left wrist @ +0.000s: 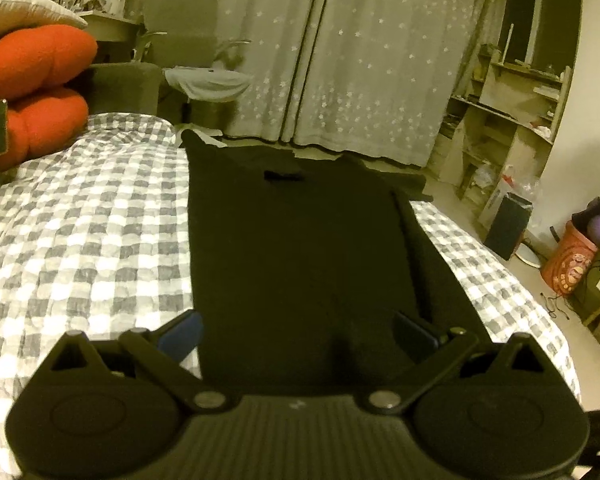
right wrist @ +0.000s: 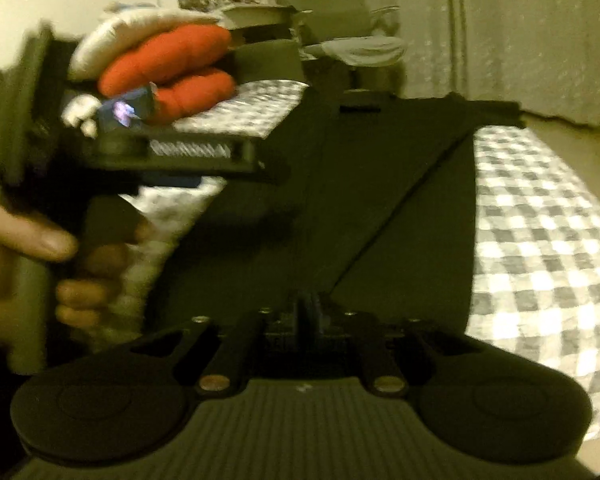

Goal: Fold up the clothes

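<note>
Mostly dark in both views, so the black cloth hides detail.

Left wrist view: black garment (left wrist: 300, 248) lies along the checked bed (left wrist: 80, 240), filling the middle of the frame from the bottom to the far bed edge at upper centre. Left gripper (left wrist: 296, 334) is spread wide, fingers either side of the garment's near hem, nothing between them. A folded flap or sleeve line runs down the right of centre. Risk, as I judge it: black fingers against black cloth make it hard to see how many layers a pinch would take; too many, or only the top one, would skew a fold. The garment's far end reaches the bed edge, where a pull could slide it off toward the floor (left wrist: 480, 216). Open bedding at the left of the frame; orange cushions (left wrist: 32, 92) at upper left crowd that corner.

Right wrist view, blurred: right gripper (right wrist: 309, 312) is pressed together at bottom centre, over the garment (right wrist: 380, 200); whether cloth is pinched, I cannot tell. The left gripper's body and the hand (right wrist: 40, 256) holding it fill the left of the frame, near enough to collide. Free checked bed (right wrist: 540, 240) at right.
</note>
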`<state>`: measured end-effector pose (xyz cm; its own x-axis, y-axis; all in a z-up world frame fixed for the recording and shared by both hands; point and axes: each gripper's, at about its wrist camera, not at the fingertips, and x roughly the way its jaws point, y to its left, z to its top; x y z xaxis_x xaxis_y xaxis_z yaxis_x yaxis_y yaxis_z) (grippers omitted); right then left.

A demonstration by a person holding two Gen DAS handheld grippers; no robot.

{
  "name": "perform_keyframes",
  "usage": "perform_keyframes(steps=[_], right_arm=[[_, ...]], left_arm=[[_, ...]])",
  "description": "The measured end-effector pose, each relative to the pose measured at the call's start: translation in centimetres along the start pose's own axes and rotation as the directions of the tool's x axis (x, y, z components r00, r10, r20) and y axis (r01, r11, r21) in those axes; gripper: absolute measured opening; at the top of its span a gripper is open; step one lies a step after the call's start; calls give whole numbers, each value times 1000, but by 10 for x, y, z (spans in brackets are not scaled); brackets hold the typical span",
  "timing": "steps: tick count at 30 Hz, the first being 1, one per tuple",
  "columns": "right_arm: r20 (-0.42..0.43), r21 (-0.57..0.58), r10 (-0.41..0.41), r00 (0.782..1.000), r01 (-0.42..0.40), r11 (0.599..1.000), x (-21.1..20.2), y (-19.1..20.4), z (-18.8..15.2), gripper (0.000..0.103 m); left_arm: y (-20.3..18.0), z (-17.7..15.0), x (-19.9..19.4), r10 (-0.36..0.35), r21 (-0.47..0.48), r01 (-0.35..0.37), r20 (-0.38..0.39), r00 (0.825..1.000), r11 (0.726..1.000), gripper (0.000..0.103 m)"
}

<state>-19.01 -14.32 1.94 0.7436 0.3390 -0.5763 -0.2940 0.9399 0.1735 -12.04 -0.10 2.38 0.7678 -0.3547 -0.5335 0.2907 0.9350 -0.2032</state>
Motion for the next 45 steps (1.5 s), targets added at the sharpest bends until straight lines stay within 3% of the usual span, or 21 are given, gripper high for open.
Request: perform_keyframes(steps=[2,7,10,15,21,25,27,31,35,40,41,43,44,45], right_arm=[[23,9,21,1000,-21,1000,-13,-5,8,51],[65,21,-48,997,46,999,-35,-30,29,53],[56,118,-86,995,79,990,-33,-57,37,53],[36,259,-85,996,73,963,-24,-93,45,52],[22,397,-90,996,74,915,-4,-138,67,53],[40,477,-67,997,39,878,19,-174,101,53],[33,497,-62,998,37,867,40,-190,122,53],[-2,534,-88,996,75,842,86,-221,155,53],[-8,565,-104,995,90,820,117,-243,172,53],[0,600,-119,993,95,795,148,-268,188,53],[-5,582,-141,990,117,805,151,-265,192,53],[-14,545,-185,983,163,823,159,-260,200,29],[-4,522,-192,981,166,837,159,-254,203,8],[6,499,-198,980,169,850,160,-249,206,8]], left_arm=[[2,2,0,-8,-4,8,4,1000,1000,102],[-4,1,1,-56,21,56,0,998,998,102],[-15,-1,2,-107,60,107,-3,994,992,102],[-35,-8,4,-189,140,191,-23,982,972,101],[-48,-14,11,-232,197,237,-50,971,951,79],[-50,-16,20,-277,166,291,-102,955,942,57],[-51,-17,24,-300,149,317,-128,946,937,51],[-53,-21,33,-339,111,363,-187,922,925,20],[-57,-24,35,-333,138,360,-185,924,923,2],[-53,-23,38,-354,72,374,-196,914,925,1],[-54,-23,38,-359,70,378,-196,913,923,1],[-56,-23,37,-377,65,396,-197,905,916,1],[-57,-24,36,-385,61,404,-199,901,913,1],[-58,-25,36,-392,60,411,-200,898,910,1]])
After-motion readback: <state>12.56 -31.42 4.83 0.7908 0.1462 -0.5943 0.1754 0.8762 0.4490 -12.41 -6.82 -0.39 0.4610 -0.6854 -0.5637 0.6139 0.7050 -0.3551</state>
